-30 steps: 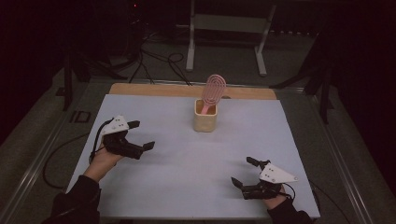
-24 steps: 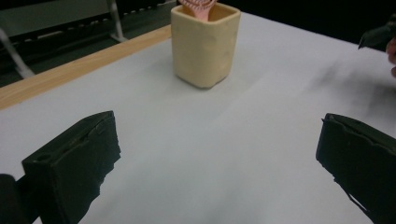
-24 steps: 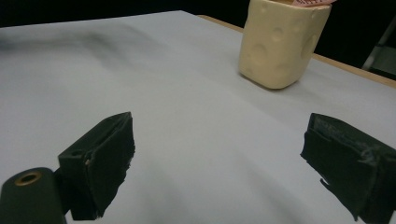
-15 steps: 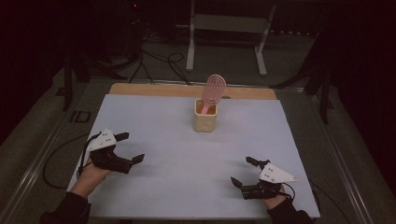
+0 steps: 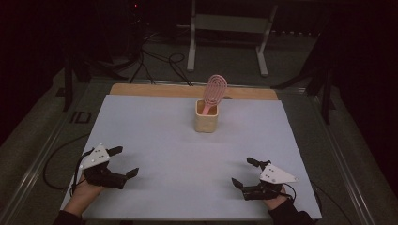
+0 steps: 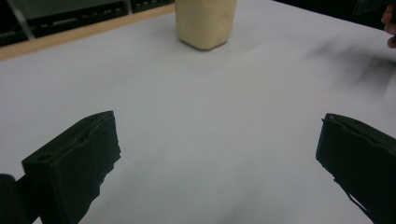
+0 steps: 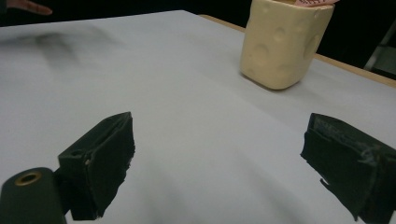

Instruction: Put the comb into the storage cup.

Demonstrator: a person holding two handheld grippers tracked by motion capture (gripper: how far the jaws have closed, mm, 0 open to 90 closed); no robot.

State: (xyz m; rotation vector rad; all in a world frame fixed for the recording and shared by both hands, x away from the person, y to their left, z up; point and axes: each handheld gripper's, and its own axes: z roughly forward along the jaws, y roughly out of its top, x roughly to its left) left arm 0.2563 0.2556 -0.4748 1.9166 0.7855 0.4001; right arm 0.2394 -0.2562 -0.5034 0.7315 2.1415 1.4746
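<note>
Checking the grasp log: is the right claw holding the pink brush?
No, the pink oval brush stands in the cream square cup, while the right claw sits open near the table's edge.

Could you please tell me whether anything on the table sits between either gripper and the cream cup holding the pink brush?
Nothing visible does. Only bare white table surface lies between the left gripper and the cream cup, and likewise between the right gripper and the cup. Both grippers are open and apart from it, and the pink brush stands in the cup.

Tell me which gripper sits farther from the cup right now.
The left gripper, by a little, I judge: it sits at the mat's near-left edge, while the right gripper sits closer in toward the cream cup. Both are open and empty.
</note>
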